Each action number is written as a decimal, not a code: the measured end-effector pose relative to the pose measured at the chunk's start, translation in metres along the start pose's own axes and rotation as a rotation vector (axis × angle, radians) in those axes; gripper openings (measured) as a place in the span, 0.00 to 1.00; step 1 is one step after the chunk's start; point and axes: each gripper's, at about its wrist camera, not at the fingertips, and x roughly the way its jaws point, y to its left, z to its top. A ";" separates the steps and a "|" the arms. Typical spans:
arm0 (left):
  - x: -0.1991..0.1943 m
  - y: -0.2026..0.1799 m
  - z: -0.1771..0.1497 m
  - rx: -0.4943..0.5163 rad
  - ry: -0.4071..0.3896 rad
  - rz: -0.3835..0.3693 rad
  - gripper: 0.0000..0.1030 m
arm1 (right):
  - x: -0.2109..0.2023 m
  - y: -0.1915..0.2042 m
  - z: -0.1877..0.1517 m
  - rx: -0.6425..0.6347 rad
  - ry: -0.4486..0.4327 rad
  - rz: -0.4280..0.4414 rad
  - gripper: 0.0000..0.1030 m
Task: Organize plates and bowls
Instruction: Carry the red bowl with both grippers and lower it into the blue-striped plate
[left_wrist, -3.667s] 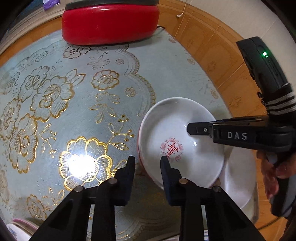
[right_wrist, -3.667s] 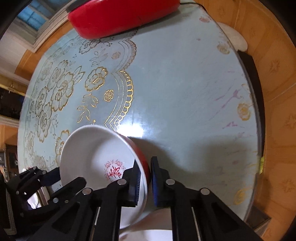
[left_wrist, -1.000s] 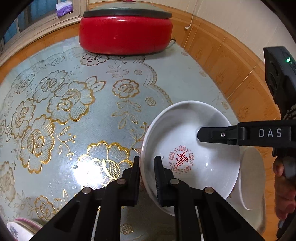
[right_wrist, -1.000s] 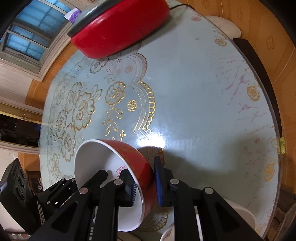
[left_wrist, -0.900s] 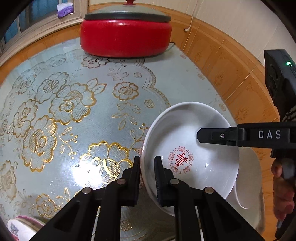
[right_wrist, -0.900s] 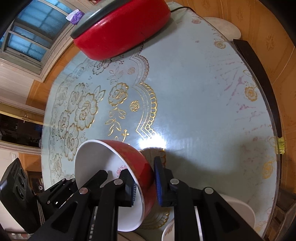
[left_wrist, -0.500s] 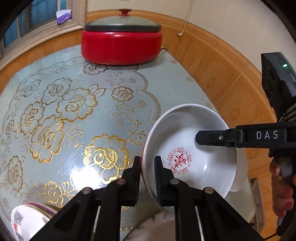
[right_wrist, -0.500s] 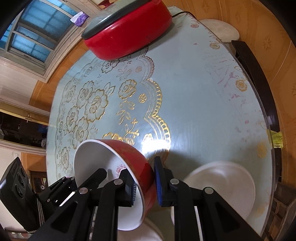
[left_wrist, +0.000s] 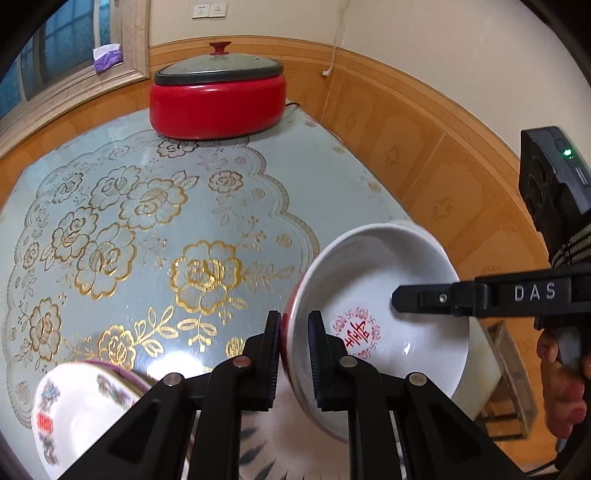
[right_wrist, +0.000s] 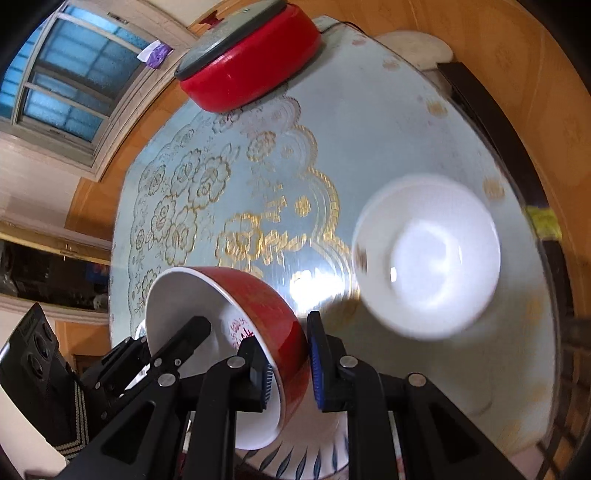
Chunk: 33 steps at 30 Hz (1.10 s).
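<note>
A bowl, red outside and white inside with a red character (left_wrist: 384, 291) (right_wrist: 255, 295), hangs tilted above the table. My left gripper (left_wrist: 294, 334) is shut on its near rim. My right gripper (right_wrist: 289, 354) is shut on the opposite rim, one finger inside the bowl and one outside. A white plate (right_wrist: 428, 254) lies on the table to the right. A bowl with a floral print (left_wrist: 77, 410) sits at the lower left. A plate with blue leaf marks (right_wrist: 314, 458) lies under the grippers.
A red electric pot with a glass lid (left_wrist: 218, 99) (right_wrist: 251, 62) stands at the far end of the pale blue, gold-flowered table (left_wrist: 147, 221). Wood wall panels run along the right. The table edge lies close on the right.
Both grippers have lifted the red bowl higher and drawn it back toward the near edge. The white plate, the floral bowl and the blue-leaf plate have come into view below.
</note>
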 end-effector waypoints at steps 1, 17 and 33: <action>-0.001 -0.002 -0.005 0.013 0.004 0.003 0.14 | 0.001 -0.002 -0.007 0.010 0.004 0.002 0.16; 0.038 -0.002 -0.060 0.080 0.149 -0.016 0.14 | 0.043 -0.017 -0.064 0.078 0.049 -0.105 0.18; 0.033 0.008 -0.069 0.081 0.112 -0.040 0.49 | 0.040 0.003 -0.072 -0.034 -0.081 -0.217 0.27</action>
